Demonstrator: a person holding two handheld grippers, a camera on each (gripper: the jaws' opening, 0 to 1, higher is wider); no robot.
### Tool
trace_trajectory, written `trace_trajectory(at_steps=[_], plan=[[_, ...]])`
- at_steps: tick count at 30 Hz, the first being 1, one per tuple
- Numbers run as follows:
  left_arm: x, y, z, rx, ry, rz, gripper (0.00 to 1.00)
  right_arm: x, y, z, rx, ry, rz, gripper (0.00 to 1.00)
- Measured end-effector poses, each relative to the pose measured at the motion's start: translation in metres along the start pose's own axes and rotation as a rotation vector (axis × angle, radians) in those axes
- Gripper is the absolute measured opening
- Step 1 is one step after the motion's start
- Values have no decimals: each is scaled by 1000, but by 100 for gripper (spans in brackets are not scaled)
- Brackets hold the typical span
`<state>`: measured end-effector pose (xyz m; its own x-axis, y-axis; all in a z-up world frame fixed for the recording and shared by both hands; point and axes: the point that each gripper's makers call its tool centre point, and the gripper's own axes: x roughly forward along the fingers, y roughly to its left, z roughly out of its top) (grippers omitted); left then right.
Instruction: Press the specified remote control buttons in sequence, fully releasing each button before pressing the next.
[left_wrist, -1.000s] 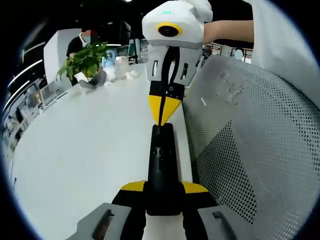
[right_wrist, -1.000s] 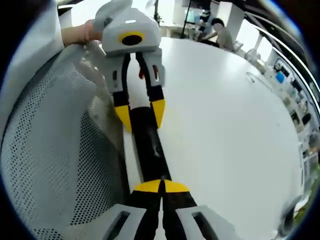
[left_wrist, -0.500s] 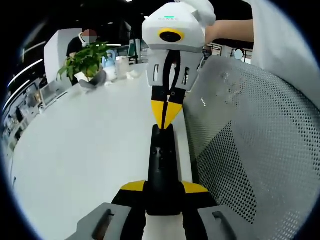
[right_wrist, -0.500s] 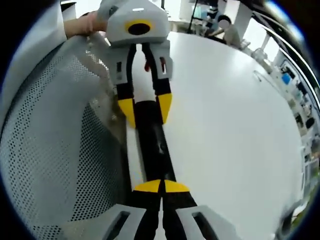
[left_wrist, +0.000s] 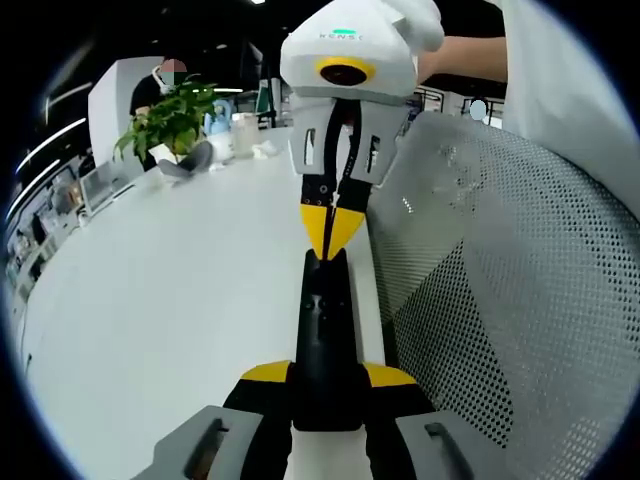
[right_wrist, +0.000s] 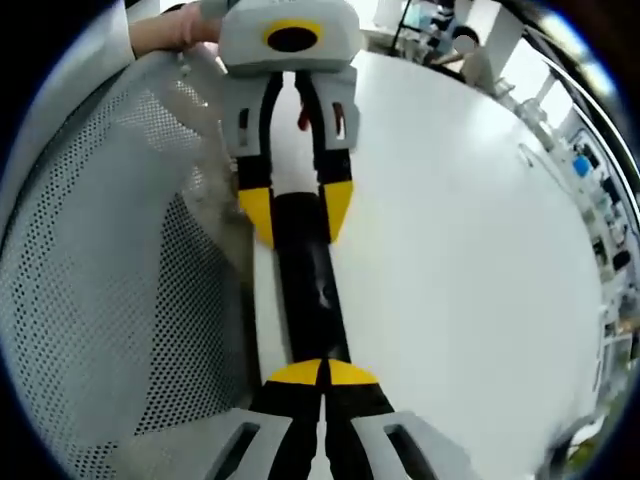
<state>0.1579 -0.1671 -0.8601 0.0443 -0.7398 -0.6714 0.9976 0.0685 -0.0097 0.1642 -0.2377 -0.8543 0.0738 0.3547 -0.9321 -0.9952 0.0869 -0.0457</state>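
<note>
Two gripper-mounted cameras facing each other along one remote

The left gripper view rides low behind the left gripper (left_wrist: 325, 385) and looks forward along the black remote control (left_wrist: 326, 330) lying on the white table (left_wrist: 170, 310), close up, towards a potted plant (left_wrist: 172, 118) far off; the right gripper (left_wrist: 331, 228) faces it head-on from the remote's far end. The right gripper view looks the opposite way from behind its own yellow-tipped jaws, down the same remote, with the left gripper opposite. Both views share the remote, the tabletop beside it and the perforated mesh chair back (right_wrist: 110, 270), which lies right in one and left in the other
</note>
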Motion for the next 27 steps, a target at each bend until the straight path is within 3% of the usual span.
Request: trace_trajectory(at_steps=[2,6,10,27], plan=[[0,0,0,0,0,1,26,-1,0,0,24,-25,-3,0],[0,0,0,-1,0,2,26,-4,-2,6,-30,-61,-50,0],[0,0,0,0,0,1,26,-3,1,15,-24,-95,-34,0],[0,0,0,0,1,2,26,6,4,12,-131,0,-8,0]])
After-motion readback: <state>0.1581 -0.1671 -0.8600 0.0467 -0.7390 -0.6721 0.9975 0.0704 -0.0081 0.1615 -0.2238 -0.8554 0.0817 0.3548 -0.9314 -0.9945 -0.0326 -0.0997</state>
